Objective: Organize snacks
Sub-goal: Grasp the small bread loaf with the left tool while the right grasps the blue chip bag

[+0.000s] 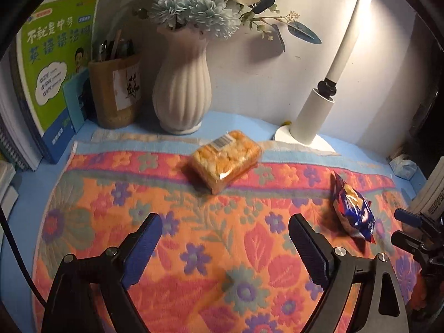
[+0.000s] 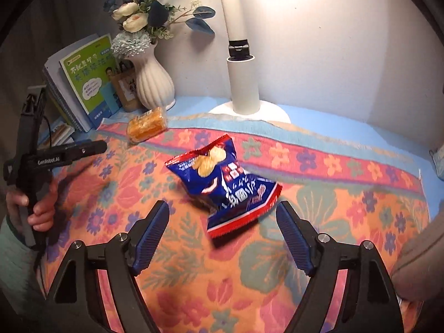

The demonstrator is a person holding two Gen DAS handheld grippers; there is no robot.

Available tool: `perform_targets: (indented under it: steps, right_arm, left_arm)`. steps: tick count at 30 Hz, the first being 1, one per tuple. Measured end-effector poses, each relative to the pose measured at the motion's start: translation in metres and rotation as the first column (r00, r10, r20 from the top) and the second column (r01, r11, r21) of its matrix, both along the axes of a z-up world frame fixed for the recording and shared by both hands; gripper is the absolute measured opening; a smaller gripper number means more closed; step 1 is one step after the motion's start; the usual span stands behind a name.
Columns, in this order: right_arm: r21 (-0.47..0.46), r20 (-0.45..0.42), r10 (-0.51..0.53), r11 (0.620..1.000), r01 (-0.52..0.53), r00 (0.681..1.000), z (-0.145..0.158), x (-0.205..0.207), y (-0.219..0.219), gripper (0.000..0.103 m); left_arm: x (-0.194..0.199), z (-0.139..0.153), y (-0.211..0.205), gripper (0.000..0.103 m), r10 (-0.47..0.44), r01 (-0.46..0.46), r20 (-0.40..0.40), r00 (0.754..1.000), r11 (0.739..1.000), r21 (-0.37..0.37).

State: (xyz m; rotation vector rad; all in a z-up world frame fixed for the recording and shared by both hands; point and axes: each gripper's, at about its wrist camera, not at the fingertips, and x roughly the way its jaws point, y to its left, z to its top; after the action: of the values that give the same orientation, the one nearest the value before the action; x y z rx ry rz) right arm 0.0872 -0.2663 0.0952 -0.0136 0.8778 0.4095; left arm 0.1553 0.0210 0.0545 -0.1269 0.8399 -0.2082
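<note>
Lying on the flowered towel [image 2: 333, 202], the blue crisp packet [image 2: 222, 183] sits near the worktop's middle, just ahead of the right hand-held gripper [image 2: 222, 230], whose jaws stand wide and empty. The clear-wrapped orange snack pack [image 1: 226, 159] rests toward the back edge, by the white vase [image 1: 181, 94]. The left hand-held gripper [image 1: 224, 238] is likewise wide, gripping nothing.
</note>
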Motion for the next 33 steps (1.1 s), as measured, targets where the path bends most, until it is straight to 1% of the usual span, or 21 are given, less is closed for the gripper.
perform_targets:
  steps: [3, 5, 7, 9, 11, 13, 14, 15, 16, 18, 19, 21, 22, 23, 25, 26, 28, 33]
  right_arm:
    - [-0.008, 0.021, 0.022, 1.000, -0.022, 1.000, -0.014, 0.023, 0.004, 0.079]
    - [0.013, 0.020, 0.031, 0.999, -0.031, 0.999, -0.024, 0.035, 0.003, 0.079]
    - [0.048, 0.009, 0.042, 0.998, -0.043, 0.999, -0.035, 0.042, 0.000, 0.080]
    - [0.091, -0.005, 0.050, 0.995, -0.049, 0.999, -0.038, 0.044, -0.005, 0.083]
    - [0.121, -0.001, 0.066, 0.990, -0.066, 0.998, -0.037, 0.042, -0.007, 0.087]
    - [0.113, -0.024, 0.074, 0.991, -0.071, 0.997, -0.041, 0.043, -0.005, 0.088]
    - [0.110, -0.033, 0.090, 0.990, -0.086, 0.995, -0.042, 0.043, -0.002, 0.088]
    - [0.106, -0.035, 0.107, 0.989, -0.103, 0.994, -0.042, 0.042, 0.001, 0.088]
    - [0.098, -0.037, 0.123, 0.988, -0.119, 0.992, -0.043, 0.041, 0.004, 0.088]
    - [0.066, -0.039, 0.148, 0.987, -0.145, 0.988, -0.044, 0.038, 0.012, 0.088]
    - [0.038, -0.035, 0.147, 0.989, -0.145, 0.989, -0.045, 0.037, 0.016, 0.089]
    - [-0.010, -0.030, 0.147, 0.989, -0.147, 0.989, -0.048, 0.036, 0.024, 0.090]
    - [-0.027, -0.025, 0.148, 0.988, -0.149, 0.989, -0.048, 0.035, 0.026, 0.090]
    - [-0.039, -0.020, 0.150, 0.988, -0.150, 0.989, -0.049, 0.035, 0.028, 0.089]
    - [-0.055, -0.015, 0.150, 0.987, -0.151, 0.988, -0.049, 0.034, 0.030, 0.087]
    - [-0.062, -0.015, 0.148, 0.987, -0.148, 0.989, -0.049, 0.034, 0.030, 0.081]
    - [-0.092, -0.016, 0.126, 0.988, -0.127, 0.992, -0.052, 0.035, 0.030, 0.070]
    - [-0.098, 0.009, 0.128, 0.987, -0.127, 0.992, -0.052, 0.034, 0.029, 0.063]
  left_arm:
    - [0.032, -0.001, -0.004, 0.091, -0.018, 0.017, 0.029, 0.999, 0.999, 0.050]
    - [0.053, -0.005, -0.006, 0.091, -0.025, 0.022, 0.044, 0.999, 0.997, 0.080]
    - [0.072, -0.011, -0.006, 0.091, -0.020, 0.016, 0.042, 0.999, 0.996, 0.092]
    - [0.087, -0.019, -0.004, 0.091, -0.019, 0.016, 0.035, 0.999, 0.996, 0.087]
    - [0.097, -0.025, -0.006, 0.091, -0.039, 0.037, 0.023, 0.999, 0.997, 0.074]
    - [0.099, -0.027, -0.008, 0.091, -0.075, 0.074, 0.023, 0.997, 0.997, 0.035]
    - [0.098, -0.028, -0.011, 0.089, -0.098, 0.098, 0.022, 0.995, 0.995, 0.015]
    - [0.095, -0.028, -0.016, 0.089, -0.119, 0.119, 0.021, 0.993, 0.993, 0.008]
    - [0.092, -0.030, -0.021, 0.088, -0.141, 0.141, 0.018, 0.990, 0.990, 0.017]
    - [0.084, -0.032, -0.035, 0.084, -0.199, 0.199, 0.006, 0.980, 0.978, 0.059]
    - [0.081, -0.034, -0.042, 0.080, -0.215, 0.214, 0.006, 0.977, 0.973, 0.085]
    - [0.079, -0.037, -0.051, 0.072, -0.217, 0.214, 0.004, 0.976, 0.968, 0.131]
    - [0.080, -0.040, -0.054, 0.064, -0.215, 0.213, -0.003, 0.977, 0.965, 0.152]
    - [0.082, -0.042, -0.056, 0.054, -0.206, 0.205, -0.012, 0.979, 0.964, 0.168]
    - [0.083, -0.044, -0.057, 0.049, -0.186, 0.185, -0.012, 0.982, 0.967, 0.173]
    - [0.082, -0.043, -0.055, 0.047, -0.182, 0.180, -0.005, 0.983, 0.969, 0.168]
    - [0.082, -0.043, -0.052, 0.046, -0.171, 0.169, 0.001, 0.985, 0.971, 0.168]
    - [0.077, -0.042, -0.061, 0.046, -0.162, 0.154, 0.018, 0.987, 0.960, 0.234]
